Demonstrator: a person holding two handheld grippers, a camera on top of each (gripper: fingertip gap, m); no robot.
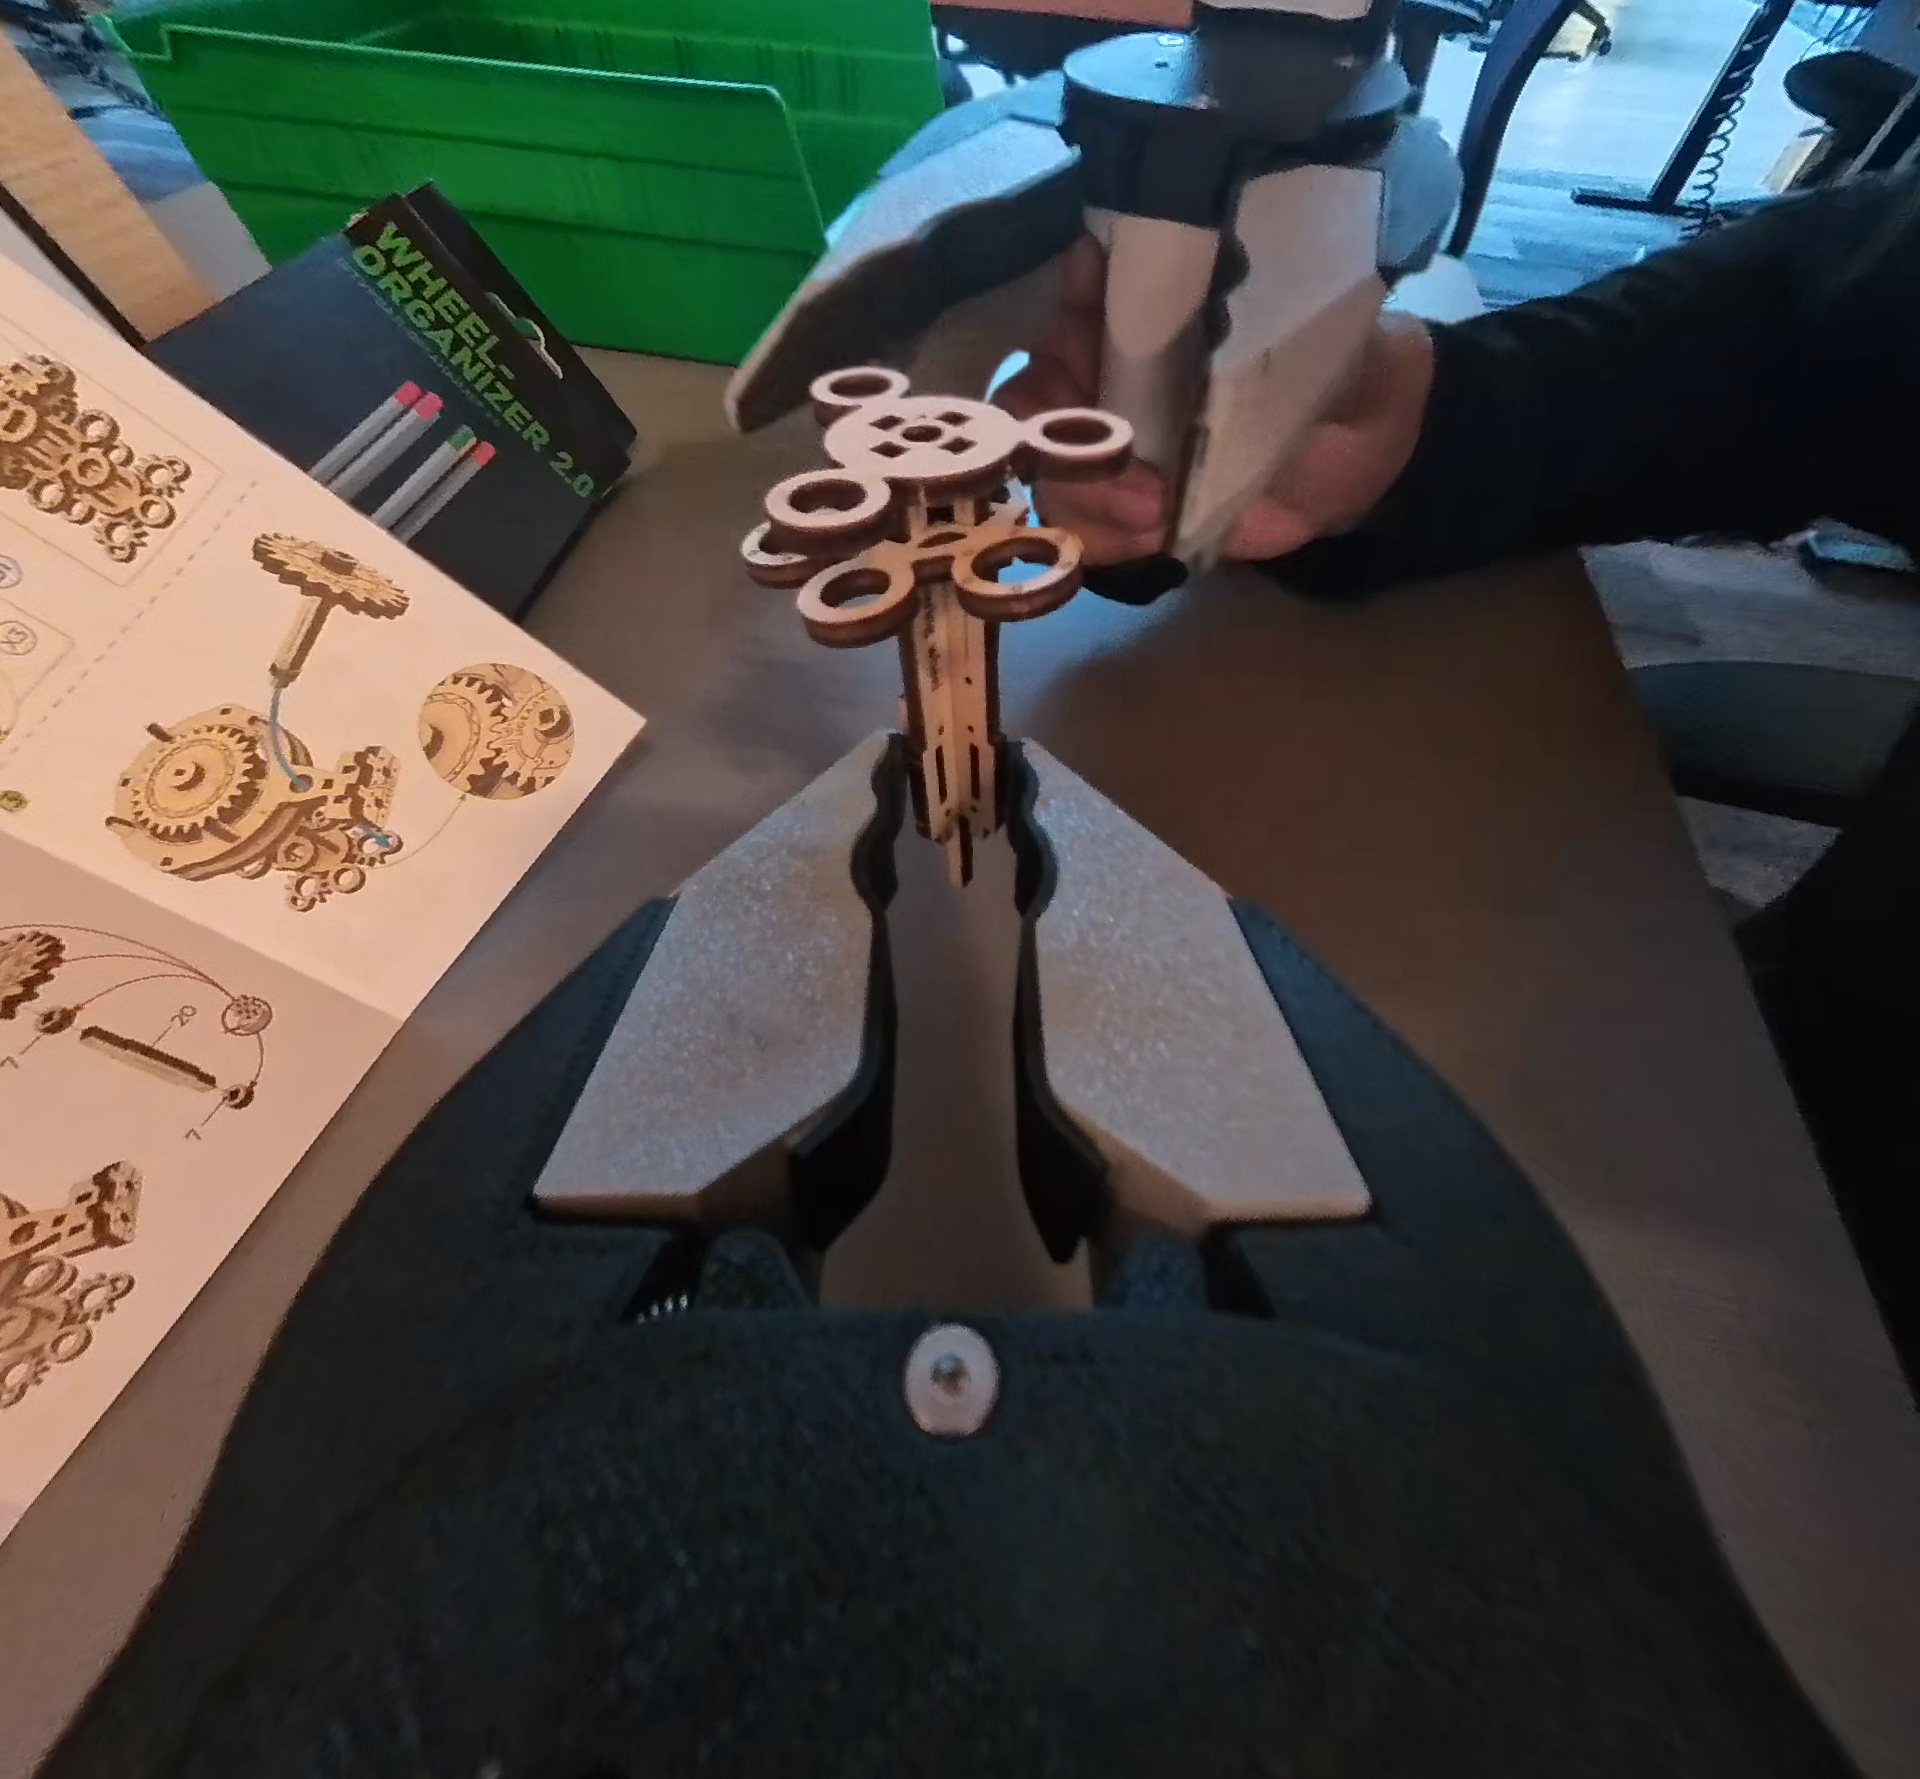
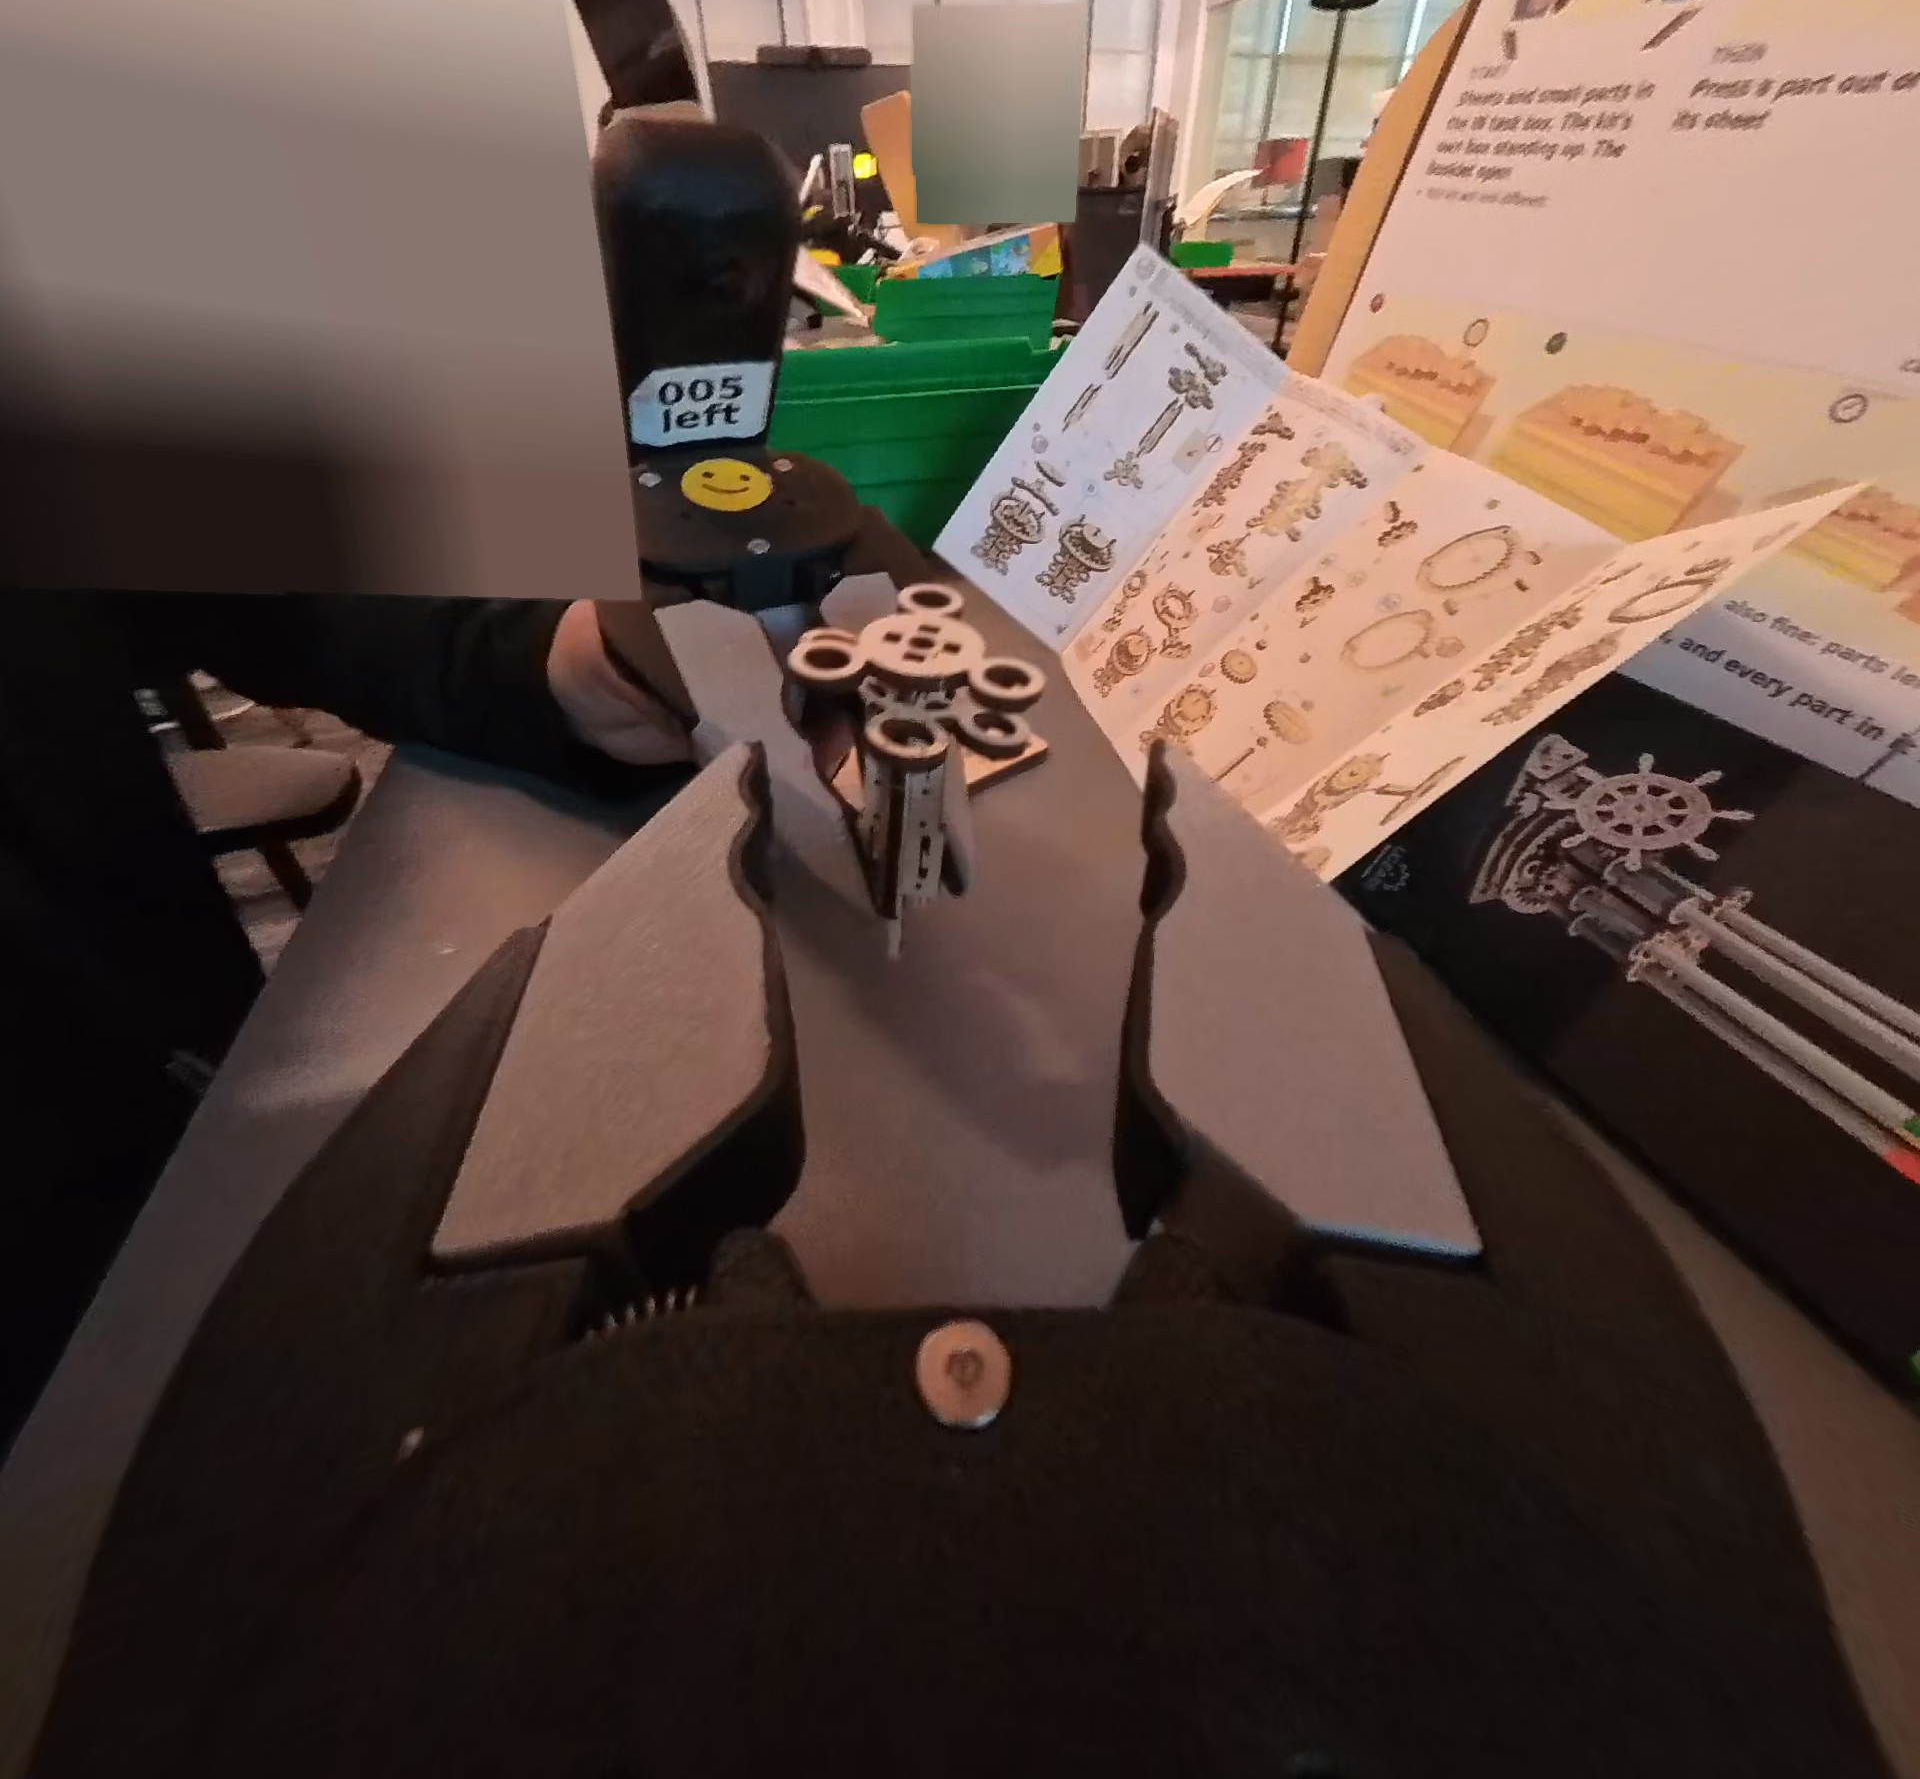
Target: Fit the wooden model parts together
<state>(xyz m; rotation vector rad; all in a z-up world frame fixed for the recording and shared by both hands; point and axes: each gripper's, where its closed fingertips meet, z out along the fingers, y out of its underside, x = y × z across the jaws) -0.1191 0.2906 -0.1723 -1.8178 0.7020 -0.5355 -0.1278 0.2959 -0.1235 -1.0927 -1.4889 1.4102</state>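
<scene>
A wooden model assembly [image 1: 925, 503] is a slotted shaft with two ringed plates stacked at its top. My left gripper [image 1: 956, 773] is shut on the lower shaft [image 1: 951, 711] and holds it upright above the grey table [image 1: 1351, 898]. In the right wrist view the assembly [image 2: 914, 680] stands just beyond my right gripper [image 2: 956, 773], which is open and empty, with its jaws wide to either side of the shaft. The right gripper also shows in the left wrist view [image 1: 977, 467], spread around the top plates without touching them.
A green bin [image 1: 520, 150] stands at the back. A dark kit box [image 1: 416, 441] and an open instruction booklet [image 1: 208, 690] lie to the left. A small flat wooden piece [image 2: 1003, 755] lies on the table. A poster board [image 2: 1662, 171] stands on the right. The grippers' ends are close to 5 cm from one another.
</scene>
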